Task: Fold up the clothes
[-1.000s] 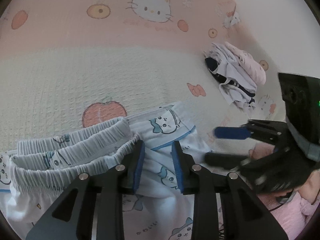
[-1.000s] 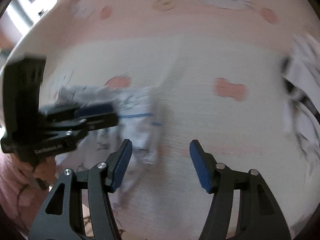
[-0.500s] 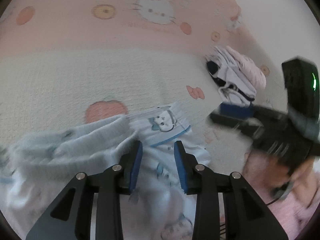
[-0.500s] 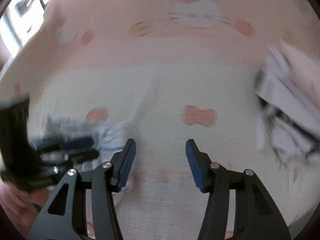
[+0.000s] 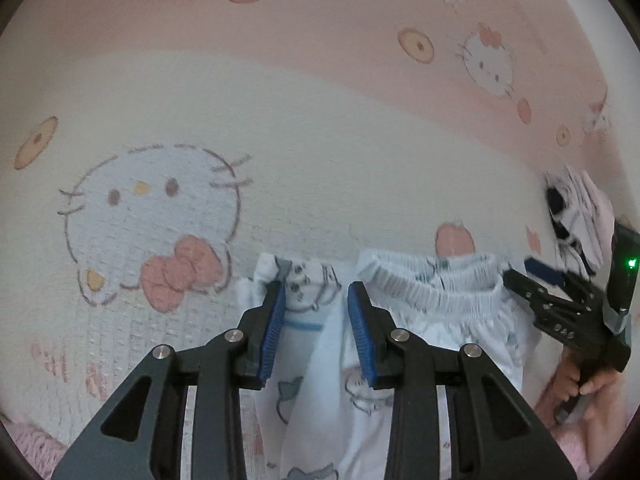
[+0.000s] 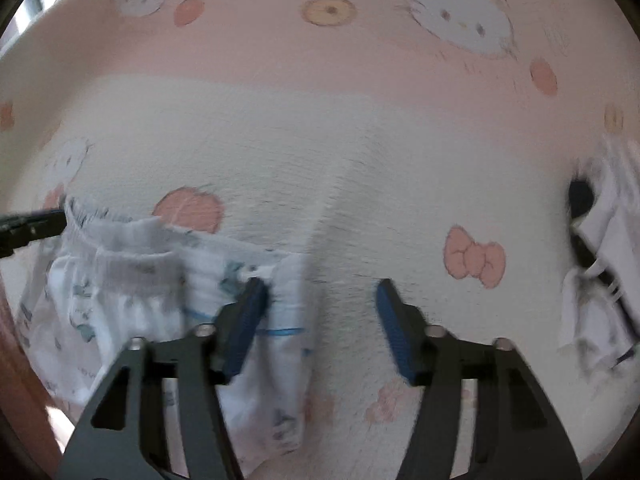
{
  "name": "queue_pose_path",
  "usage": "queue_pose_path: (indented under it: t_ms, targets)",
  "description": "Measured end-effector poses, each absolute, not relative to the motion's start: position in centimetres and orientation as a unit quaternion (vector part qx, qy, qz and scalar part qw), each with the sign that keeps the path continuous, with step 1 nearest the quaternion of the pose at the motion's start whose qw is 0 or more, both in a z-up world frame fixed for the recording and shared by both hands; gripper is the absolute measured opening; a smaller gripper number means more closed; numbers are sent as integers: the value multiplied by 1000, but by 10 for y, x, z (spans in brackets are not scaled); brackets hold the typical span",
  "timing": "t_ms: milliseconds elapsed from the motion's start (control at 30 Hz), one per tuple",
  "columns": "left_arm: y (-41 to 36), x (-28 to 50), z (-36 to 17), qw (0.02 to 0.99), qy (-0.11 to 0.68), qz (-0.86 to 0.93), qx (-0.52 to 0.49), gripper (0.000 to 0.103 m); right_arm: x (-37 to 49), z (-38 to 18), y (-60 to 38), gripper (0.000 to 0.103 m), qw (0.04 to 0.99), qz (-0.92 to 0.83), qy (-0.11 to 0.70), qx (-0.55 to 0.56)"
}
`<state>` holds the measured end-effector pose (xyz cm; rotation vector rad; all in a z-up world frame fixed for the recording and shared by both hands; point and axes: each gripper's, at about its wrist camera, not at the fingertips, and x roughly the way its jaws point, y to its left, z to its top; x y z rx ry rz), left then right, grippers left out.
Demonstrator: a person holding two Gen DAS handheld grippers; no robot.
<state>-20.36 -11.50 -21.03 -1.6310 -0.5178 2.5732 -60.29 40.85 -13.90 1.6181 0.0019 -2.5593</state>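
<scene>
Light blue shorts (image 5: 440,320) printed with cartoon cats lie bunched on the bed, elastic waistband (image 5: 436,286) on the far side. My left gripper (image 5: 317,288) stands open at the waistband's left end, with a blue-trimmed leg hem and loose cloth between its pads. My right gripper (image 6: 320,285) is wide open; the shorts (image 6: 132,300) reach only its left finger, with bare sheet in the gap. From the left wrist, the right gripper (image 5: 524,274) sits at the waistband's right end, held by a hand (image 5: 580,384). The left gripper (image 6: 36,224) shows blurred at the left edge.
The bed sheet (image 5: 320,128) is cream and pink with cat and bow prints. A heap of other clothes (image 6: 600,264), white, pink and dark, lies at the right; the same heap of clothes (image 5: 576,216) shows in the left wrist view. Pink fabric shows at the bottom edges.
Both grippers swung left across the bed. The waistband, formerly left of my left gripper, now lies to its right. The right gripper came back from mid-sheet to the shorts.
</scene>
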Motion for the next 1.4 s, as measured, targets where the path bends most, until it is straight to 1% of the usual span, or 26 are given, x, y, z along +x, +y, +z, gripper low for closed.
queue_pose_path:
  t_ms: [100, 167, 233, 267, 367, 467, 567, 633, 700, 767, 833, 1000, 1067, 1133, 1167, 1200, 1267, 1367, 1400]
  targets:
    - [-124, -202, -207, 5, -187, 840, -510, 35, -598, -120, 435, 62, 40, -852, -47, 520]
    - [-138, -194, -201, 21, -235, 835, -498, 35, -586, -103, 435, 62, 43, -863, -58, 500]
    - [-147, -184, -200, 32, -271, 829, -489, 35, -570, -100, 422, 62, 55, -858, -51, 508]
    - [-146, -181, -203, 37, -278, 826, -490, 38, -561, -100, 414, 62, 62, -853, -45, 517]
    - [-145, -170, -220, 8, -273, 816, -509, 39, -535, -102, 388, 62, 82, -837, -26, 541]
    - [-142, -150, -214, 11, -276, 822, -498, 39, -508, -106, 366, 61, 97, -820, -9, 564]
    - [-139, -126, -197, 22, -232, 838, -493, 39, -482, -113, 362, 61, 87, -810, -9, 580]
    - [-141, -110, -197, 37, -226, 835, -500, 39, -470, -109, 365, 62, 83, -811, -16, 579]
    - [-141, -94, -205, 53, -228, 825, -515, 34, -470, -105, 367, 62, 64, -815, 6, 575]
    - [-133, -83, -215, 57, -197, 817, -539, 33, -467, -109, 370, 62, 40, -814, 29, 578]
    - [-127, -77, -220, 67, -183, 813, -548, 33, -463, -114, 374, 62, 22, -812, 45, 581]
    - [-121, -76, -225, 72, -165, 818, -547, 33, -475, -130, 360, 62, 45, -828, 2, 559]
    - [-121, -79, -231, 74, -174, 813, -551, 33, -479, -139, 353, 62, 45, -827, 10, 560]
    - [-115, -86, -235, 72, -160, 812, -557, 32, -486, -145, 349, 62, 39, -823, 18, 566]
    - [-110, -87, -233, 75, -157, 812, -557, 31, -487, -149, 349, 62, 38, -821, 17, 569]
    - [-105, -88, -232, 78, -154, 812, -557, 27, -487, -151, 350, 62, 36, -821, 18, 570]
    - [-96, -91, -229, 83, -147, 813, -558, 27, -487, -152, 351, 62, 33, -821, 20, 569]
    - [-86, -86, -228, 82, -111, 817, -559, 26, -488, -155, 353, 62, 27, -822, 24, 568]
    - [-85, -85, -227, 78, -104, 820, -557, 19, -488, -156, 354, 62, 26, -822, 25, 568]
